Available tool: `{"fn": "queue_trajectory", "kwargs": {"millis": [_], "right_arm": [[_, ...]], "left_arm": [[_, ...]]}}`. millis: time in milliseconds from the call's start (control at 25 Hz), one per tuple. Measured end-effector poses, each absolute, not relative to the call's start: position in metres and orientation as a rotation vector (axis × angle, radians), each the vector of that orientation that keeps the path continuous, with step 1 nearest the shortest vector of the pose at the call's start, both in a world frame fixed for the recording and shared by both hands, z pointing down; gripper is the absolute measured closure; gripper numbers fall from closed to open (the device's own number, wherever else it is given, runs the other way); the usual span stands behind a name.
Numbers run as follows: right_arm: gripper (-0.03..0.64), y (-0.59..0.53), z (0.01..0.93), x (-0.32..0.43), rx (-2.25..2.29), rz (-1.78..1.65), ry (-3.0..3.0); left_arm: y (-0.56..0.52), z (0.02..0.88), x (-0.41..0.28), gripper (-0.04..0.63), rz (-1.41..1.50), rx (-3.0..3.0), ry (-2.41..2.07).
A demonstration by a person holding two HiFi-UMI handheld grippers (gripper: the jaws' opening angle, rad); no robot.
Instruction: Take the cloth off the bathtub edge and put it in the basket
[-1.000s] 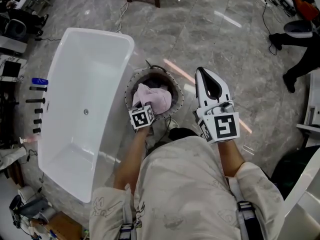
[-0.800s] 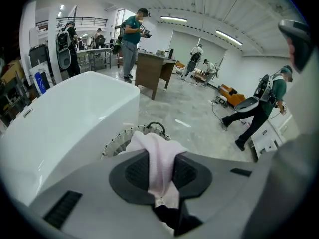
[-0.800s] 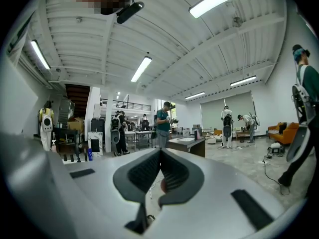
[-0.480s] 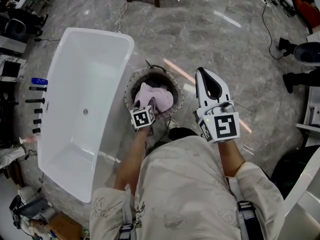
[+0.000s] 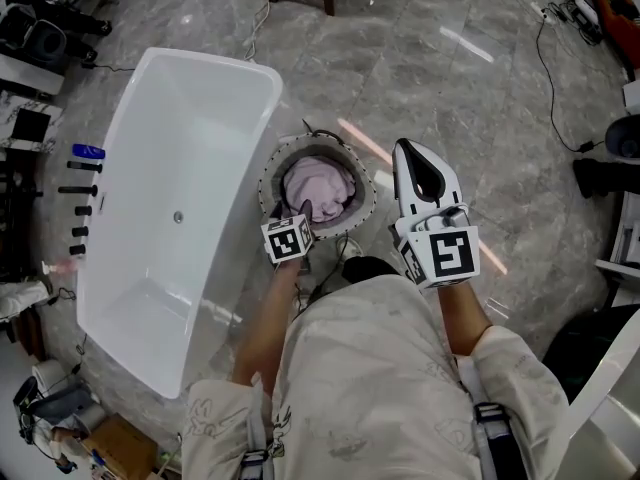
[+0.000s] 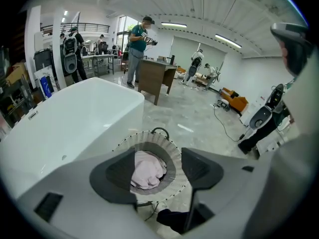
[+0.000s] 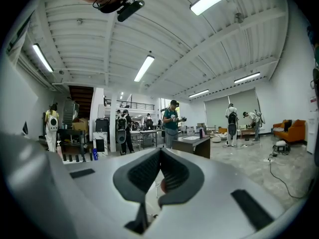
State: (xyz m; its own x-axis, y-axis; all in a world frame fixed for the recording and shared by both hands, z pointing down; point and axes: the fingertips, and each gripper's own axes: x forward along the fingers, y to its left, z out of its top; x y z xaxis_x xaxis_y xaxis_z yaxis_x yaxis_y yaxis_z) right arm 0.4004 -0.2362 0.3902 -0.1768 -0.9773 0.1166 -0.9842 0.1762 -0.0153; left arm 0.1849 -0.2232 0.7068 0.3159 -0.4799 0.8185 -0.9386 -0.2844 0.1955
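Note:
The pink cloth point(image 5: 318, 185) lies crumpled inside the round wicker basket point(image 5: 366, 208), which stands on the floor beside the white bathtub point(image 5: 180, 198). My left gripper point(image 5: 301, 211) hovers over the basket's near rim, pointing steeply down. Its jaws have just been opening and now stand apart. In the left gripper view the cloth point(image 6: 147, 169) shows well below my left gripper point(image 6: 157, 159), touching neither pad. My right gripper point(image 5: 407, 148) hangs to the right of the basket, shut with nothing in it. In its own view my right gripper point(image 7: 160, 154) points out level across the room.
Dark tap fittings and a blue bottle point(image 5: 87, 152) line the tub's far side. A brown desk point(image 6: 154, 76) stands beyond the basket, with people around it. A cable point(image 5: 560, 78) trails on the grey floor at right, near someone's legs point(image 5: 608, 173).
The left gripper's jaws have opened and let go of the pink cloth, which has dropped from the basket's near rim to settle inside. The right gripper has not moved.

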Motion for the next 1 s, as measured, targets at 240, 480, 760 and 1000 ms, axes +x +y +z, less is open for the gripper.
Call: {"fn": "queue_trajectory", "kwargs": {"millis": [240, 480, 760, 1000], "right_arm": [[0.629, -0.239, 0.396, 0.362, 1.858, 0.15, -2.412], [0.629, -0.243, 0.383, 0.298, 1.723, 0.128, -2.516], [0.628, -0.232, 0.37, 0.219, 1.534, 0.105, -2.649], [0.629, -0.215, 0.367, 0.13, 1.299, 0.069, -2.777]], "left_arm": [[-0.222, 0.675, 0.16, 0.316, 0.775, 1.939, -1.355], [-0.213, 0.63, 0.106, 0.316, 0.658, 1.943, -1.501], [-0.181, 0.573, 0.026, 0.316, 0.541, 1.893, -1.728], [-0.142, 0.538, -0.055, 0.316, 0.442, 1.789, -1.939]]}}
